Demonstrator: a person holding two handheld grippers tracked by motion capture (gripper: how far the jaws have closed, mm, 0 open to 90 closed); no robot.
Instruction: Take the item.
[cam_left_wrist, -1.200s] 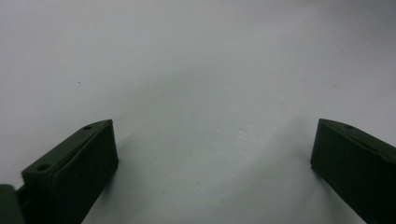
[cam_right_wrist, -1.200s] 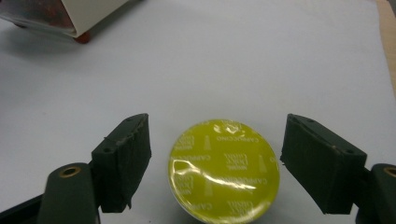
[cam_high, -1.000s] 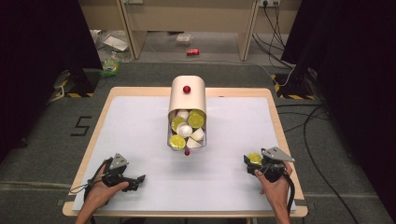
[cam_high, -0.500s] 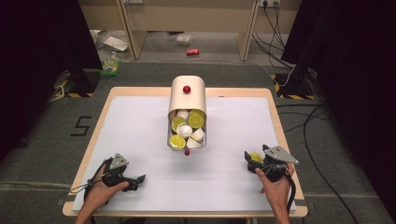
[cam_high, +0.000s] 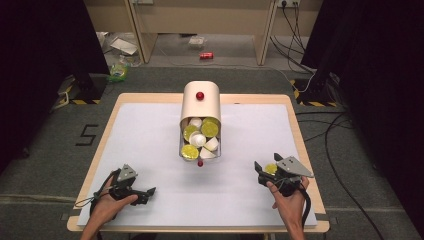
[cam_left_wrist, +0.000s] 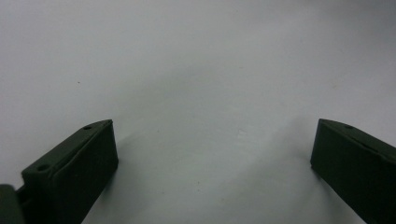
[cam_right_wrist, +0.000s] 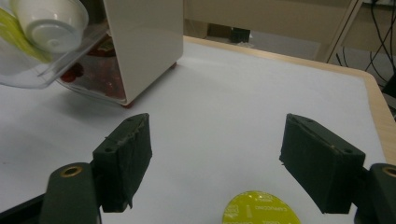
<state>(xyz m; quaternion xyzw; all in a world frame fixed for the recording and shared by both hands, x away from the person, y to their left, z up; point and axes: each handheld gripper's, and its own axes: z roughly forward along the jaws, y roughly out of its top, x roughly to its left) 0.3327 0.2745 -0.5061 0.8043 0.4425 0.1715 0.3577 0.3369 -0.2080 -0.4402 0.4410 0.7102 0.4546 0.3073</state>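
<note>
Tongs are held parted — the right gripper (cam_right_wrist: 215, 163) astride a yellow-lidded capsule (cam_right_wrist: 260, 209) without pressing it, jaws just narrowed; the left gripper (cam_left_wrist: 210, 163) spread over bare table (cam_left_wrist: 196, 70).

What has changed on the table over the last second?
The right gripper has shifted slightly, its jaws closing a little, open around the yellow-lidded coffee capsule lying between them. The left gripper stayed open and still, and the cream capsule dispenser is unchanged.
</note>
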